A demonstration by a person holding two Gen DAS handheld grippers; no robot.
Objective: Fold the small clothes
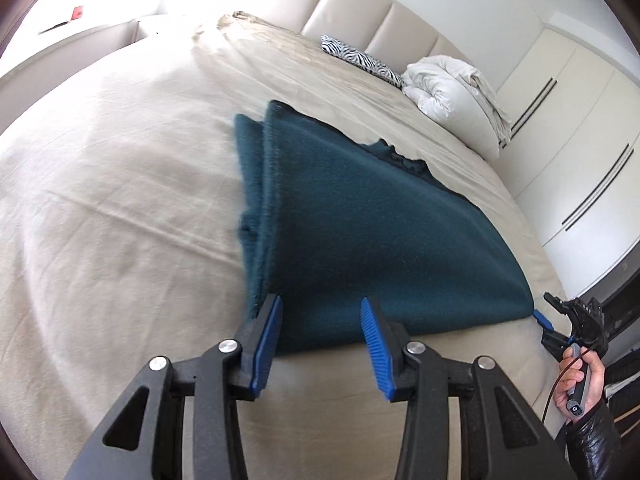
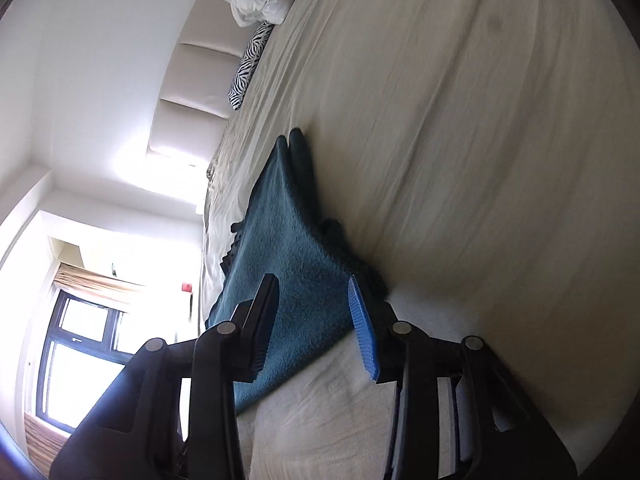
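A dark teal garment (image 1: 360,232) lies folded on the beige bed sheet (image 1: 120,200). My left gripper (image 1: 322,312) is open, its blue pads just at the garment's near edge, holding nothing. My right gripper (image 2: 314,294) is open too, jaws on either side of the garment's near edge (image 2: 296,264); the view is rolled sideways. The right gripper also shows in the left wrist view (image 1: 560,320) at the garment's right corner, held by a hand.
A padded headboard (image 1: 360,4), a zebra-print cushion (image 1: 360,58) and a rolled white duvet (image 1: 448,84) lie at the bed's far end. White wardrobe doors (image 1: 580,140) stand to the right. A window (image 2: 80,344) is on the far side.
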